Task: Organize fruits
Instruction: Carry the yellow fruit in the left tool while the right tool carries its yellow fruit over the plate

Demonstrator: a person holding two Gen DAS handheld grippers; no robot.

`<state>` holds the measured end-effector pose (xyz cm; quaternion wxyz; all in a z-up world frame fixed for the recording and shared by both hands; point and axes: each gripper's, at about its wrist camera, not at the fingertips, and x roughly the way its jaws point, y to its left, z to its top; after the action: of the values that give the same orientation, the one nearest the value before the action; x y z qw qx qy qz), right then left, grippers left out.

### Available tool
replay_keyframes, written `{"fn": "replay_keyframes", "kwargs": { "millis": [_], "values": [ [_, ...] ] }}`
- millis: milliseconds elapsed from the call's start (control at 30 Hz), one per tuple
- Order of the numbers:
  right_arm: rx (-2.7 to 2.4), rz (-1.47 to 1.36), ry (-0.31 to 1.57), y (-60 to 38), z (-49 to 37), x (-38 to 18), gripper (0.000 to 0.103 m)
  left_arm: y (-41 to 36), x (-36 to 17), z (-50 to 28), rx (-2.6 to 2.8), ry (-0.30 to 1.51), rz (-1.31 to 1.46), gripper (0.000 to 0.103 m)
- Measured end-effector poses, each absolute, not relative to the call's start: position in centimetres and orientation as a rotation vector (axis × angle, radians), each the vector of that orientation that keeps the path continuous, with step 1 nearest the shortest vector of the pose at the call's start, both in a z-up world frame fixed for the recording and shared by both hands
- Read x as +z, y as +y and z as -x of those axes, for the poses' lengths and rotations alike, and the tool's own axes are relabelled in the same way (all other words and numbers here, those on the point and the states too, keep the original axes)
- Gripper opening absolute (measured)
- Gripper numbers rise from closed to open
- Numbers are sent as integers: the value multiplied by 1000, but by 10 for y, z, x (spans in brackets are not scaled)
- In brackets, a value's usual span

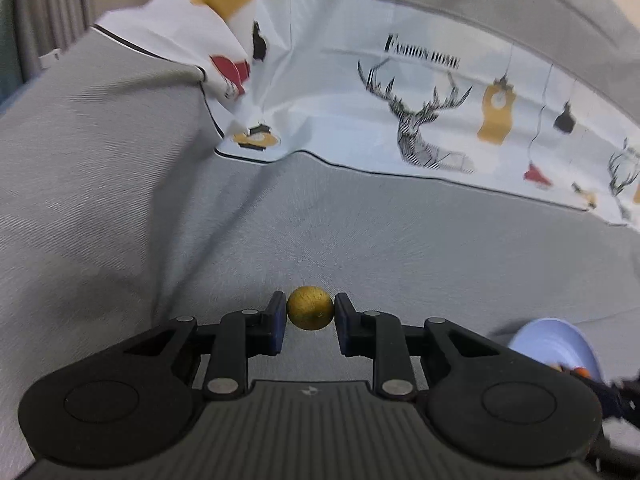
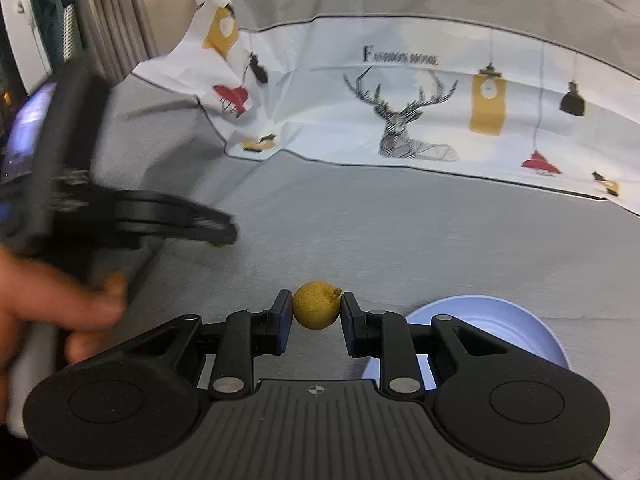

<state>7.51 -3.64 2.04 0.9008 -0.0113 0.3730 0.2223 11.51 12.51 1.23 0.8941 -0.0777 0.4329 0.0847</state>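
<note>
A grey fabric surface (image 2: 400, 240) backed by a deer-print cloth (image 2: 400, 120) filled both views. The left gripper (image 1: 310, 312) clamped a small golden-brown round fruit (image 1: 310, 308). The right gripper (image 2: 316, 314) clamped a yellow round fruit (image 2: 316, 310), a lavender bowl (image 2: 500, 316) just beside it.

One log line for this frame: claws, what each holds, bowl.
left claw: shut on small fruit | right claw: shut on small fruit | blue bowl: on grey cloth, beside right claw
</note>
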Motion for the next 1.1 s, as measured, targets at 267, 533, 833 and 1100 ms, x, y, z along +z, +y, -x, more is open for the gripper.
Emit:
{"fn": "replay_keyframes", "kwargs": {
  "millis": [267, 533, 833, 1100],
  "values": [
    [450, 29, 628, -68, -39, 62, 27, 90, 44, -56, 92, 808, 129, 28],
    [424, -43, 562, -111, -41, 70, 27, 75, 43, -58, 47, 793, 115, 28],
    [408, 12, 616, -109, -56, 49, 27, 79, 41, -63, 38, 812, 142, 28],
    [435, 96, 629, -96, -57, 43, 27, 79, 37, -69, 33, 828, 158, 28]
  ]
}}
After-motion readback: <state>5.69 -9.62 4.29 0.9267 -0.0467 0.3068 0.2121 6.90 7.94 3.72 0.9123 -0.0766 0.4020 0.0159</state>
